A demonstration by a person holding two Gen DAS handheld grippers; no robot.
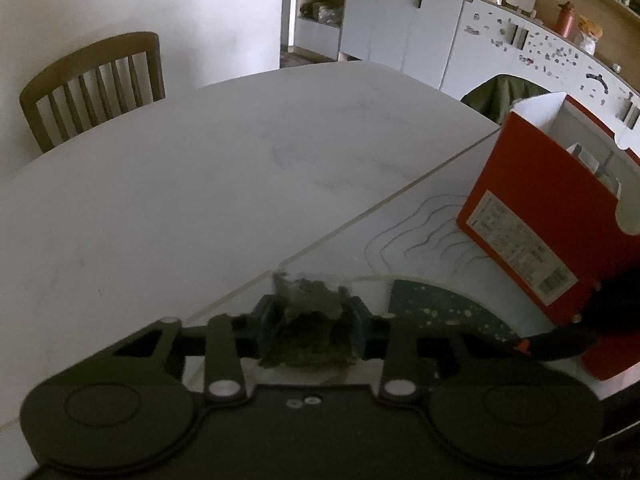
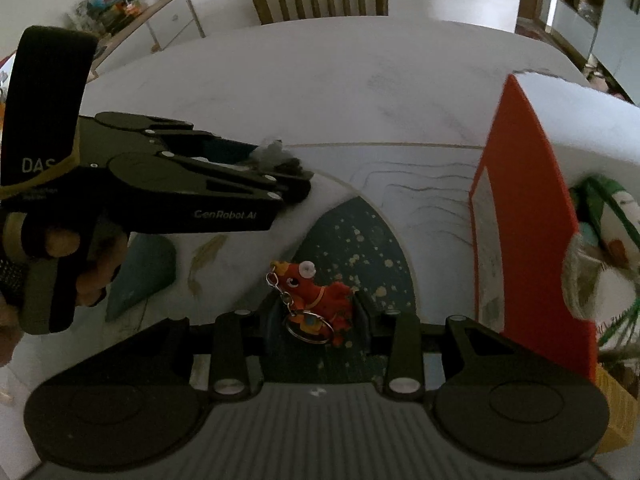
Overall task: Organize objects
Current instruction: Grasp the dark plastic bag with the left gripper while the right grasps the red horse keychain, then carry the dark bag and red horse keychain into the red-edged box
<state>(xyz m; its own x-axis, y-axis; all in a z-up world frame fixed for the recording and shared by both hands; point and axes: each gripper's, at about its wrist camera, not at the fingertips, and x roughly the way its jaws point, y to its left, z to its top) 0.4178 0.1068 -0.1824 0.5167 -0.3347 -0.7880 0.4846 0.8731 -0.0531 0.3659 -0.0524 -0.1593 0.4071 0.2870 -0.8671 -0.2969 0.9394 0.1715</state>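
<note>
Holding one item in each claw, you are mid-carry toward the red box (image 2: 528, 216) at the frame's right. Your left gripper (image 1: 312, 320) is clamped on a grey-green fuzzy clump (image 1: 310, 332); your right gripper (image 2: 316, 312) pinches the red toy keychain (image 2: 316, 292) at lower centre. Next, lift each over the box's rim before releasing.

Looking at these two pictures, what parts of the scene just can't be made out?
- Left wrist view: the grey-green bundle in the left gripper is dark and blurred; what it is stays unclear.
- Both views: the red box contents are mostly hidden by its wall.
- Right wrist view: the keychain toy is partly covered by the right gripper.
</note>
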